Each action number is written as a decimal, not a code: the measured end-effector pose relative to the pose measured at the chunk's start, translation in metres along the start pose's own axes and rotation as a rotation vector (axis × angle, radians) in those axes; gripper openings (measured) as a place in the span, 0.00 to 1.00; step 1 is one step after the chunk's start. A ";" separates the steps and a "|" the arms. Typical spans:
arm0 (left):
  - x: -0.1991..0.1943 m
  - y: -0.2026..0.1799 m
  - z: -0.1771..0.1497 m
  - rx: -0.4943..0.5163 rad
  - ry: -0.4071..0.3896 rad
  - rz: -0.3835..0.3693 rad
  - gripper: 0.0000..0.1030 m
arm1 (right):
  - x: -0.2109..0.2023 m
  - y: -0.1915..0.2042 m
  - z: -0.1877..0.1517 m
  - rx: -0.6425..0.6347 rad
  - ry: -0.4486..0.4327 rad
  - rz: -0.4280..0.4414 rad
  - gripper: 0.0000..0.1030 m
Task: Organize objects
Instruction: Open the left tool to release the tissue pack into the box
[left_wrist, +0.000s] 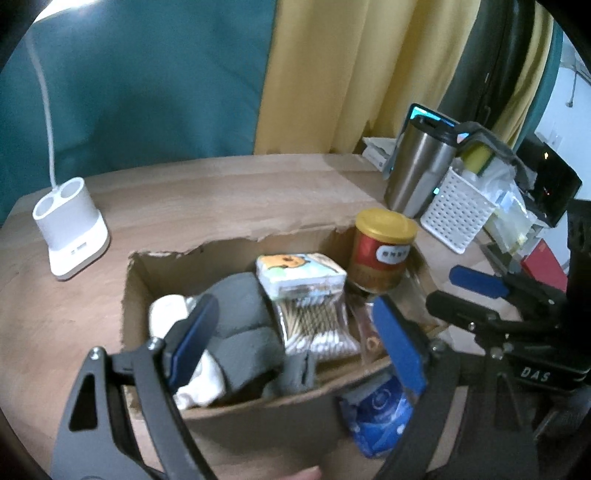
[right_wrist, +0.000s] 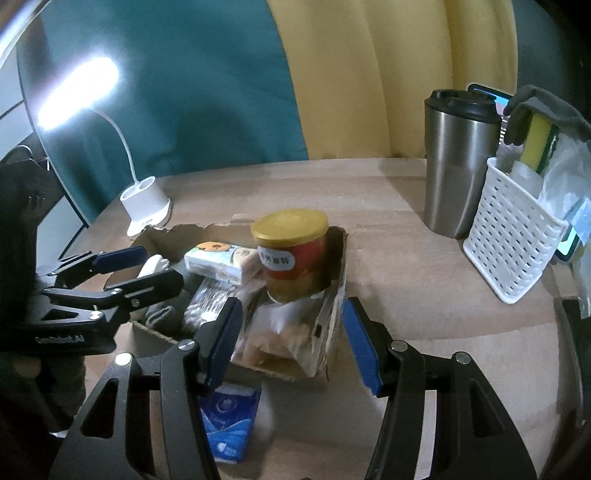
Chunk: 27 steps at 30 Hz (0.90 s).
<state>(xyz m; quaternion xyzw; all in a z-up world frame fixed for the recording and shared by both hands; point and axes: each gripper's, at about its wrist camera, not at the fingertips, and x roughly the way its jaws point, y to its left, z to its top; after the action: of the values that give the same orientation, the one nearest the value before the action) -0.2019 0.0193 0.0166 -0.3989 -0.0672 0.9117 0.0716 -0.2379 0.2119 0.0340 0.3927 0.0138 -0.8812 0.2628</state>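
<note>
both grippers spread wide, gripping nothing: left gripper (left_wrist: 295, 343) hovers over the cardboard box (left_wrist: 258, 410), right gripper (right_wrist: 291, 339) beside it, blue tissue pack (right_wrist: 231, 424) just below.

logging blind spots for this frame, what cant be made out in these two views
- Red can label: too small and blurred, both views.
- Blue tissue pack: partly hidden by a right gripper finger; in left wrist view, by a left gripper finger.
- Cardboard box bottom: covered by contents.
- White basket contents: mostly hidden by its wall.
</note>
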 end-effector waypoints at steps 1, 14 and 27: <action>-0.003 0.001 -0.001 -0.001 -0.003 0.000 0.84 | -0.002 0.002 -0.001 -0.003 -0.002 -0.001 0.58; -0.035 0.013 -0.021 -0.017 -0.039 0.004 0.84 | -0.017 0.026 -0.010 -0.024 -0.008 -0.018 0.58; -0.051 0.025 -0.046 -0.029 -0.037 0.002 0.84 | -0.019 0.047 -0.026 -0.034 0.011 -0.017 0.58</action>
<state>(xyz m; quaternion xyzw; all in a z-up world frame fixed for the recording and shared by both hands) -0.1355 -0.0119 0.0181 -0.3832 -0.0814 0.9179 0.0638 -0.1875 0.1865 0.0384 0.3930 0.0336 -0.8808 0.2621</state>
